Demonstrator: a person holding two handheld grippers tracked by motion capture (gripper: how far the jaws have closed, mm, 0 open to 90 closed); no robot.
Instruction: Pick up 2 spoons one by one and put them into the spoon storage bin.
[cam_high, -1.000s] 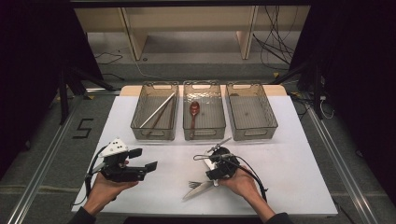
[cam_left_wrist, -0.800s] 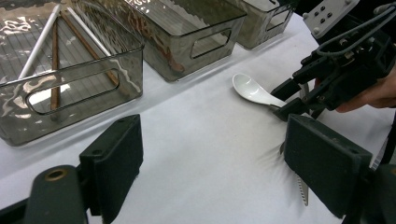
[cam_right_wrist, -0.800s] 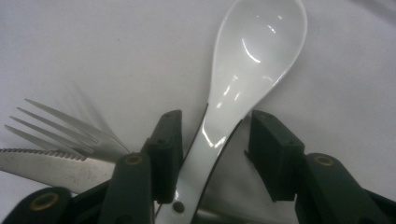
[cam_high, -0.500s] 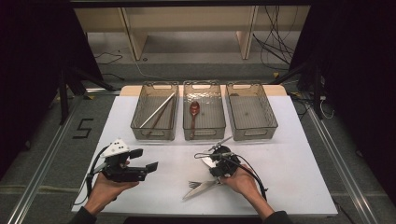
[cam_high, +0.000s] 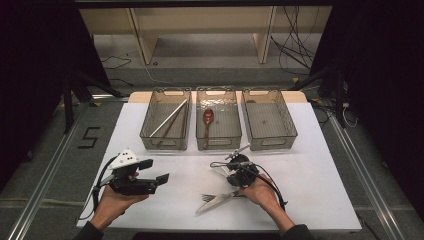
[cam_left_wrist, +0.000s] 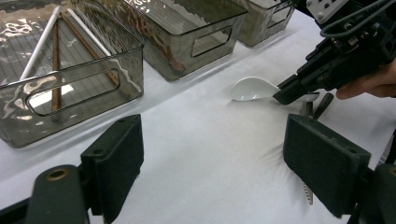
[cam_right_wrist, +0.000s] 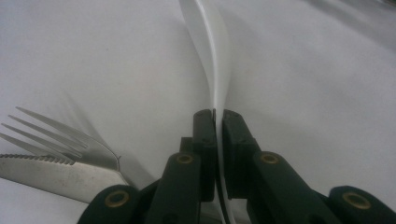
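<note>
**Spoon pinched at the near edge of the table**

Jaws of the right gripper (cam_right_wrist: 215, 122) are pressed together on the thin handle of a white spoon (cam_right_wrist: 208, 51); in the left gripper view the spoon's bowl (cam_left_wrist: 252, 88) lies on the white table (cam_high: 310, 165), with that gripper's black tip closed over its handle; in the high view the right gripper (cam_high: 236, 172) sits in front of the middle bin, held by the right hand (cam_high: 262, 190). A fork (cam_right_wrist: 51, 133) and a serrated knife (cam_right_wrist: 51, 172) lie side by side, touching, just beside the held spoon; the high view shows them (cam_high: 220, 199) near the table's front edge. The left gripper (cam_high: 152, 172) is held above the table in the left hand (cam_high: 112, 205), its jaws spread wide with nothing between them. Three clear bins stand in a row farther back: the left bin (cam_high: 167, 120) holds chopsticks (cam_left_wrist: 56, 56); the middle bin (cam_high: 218, 117) holds a brown spoon (cam_high: 207, 120); the right bin (cam_high: 269, 119) stands beside it.
</note>
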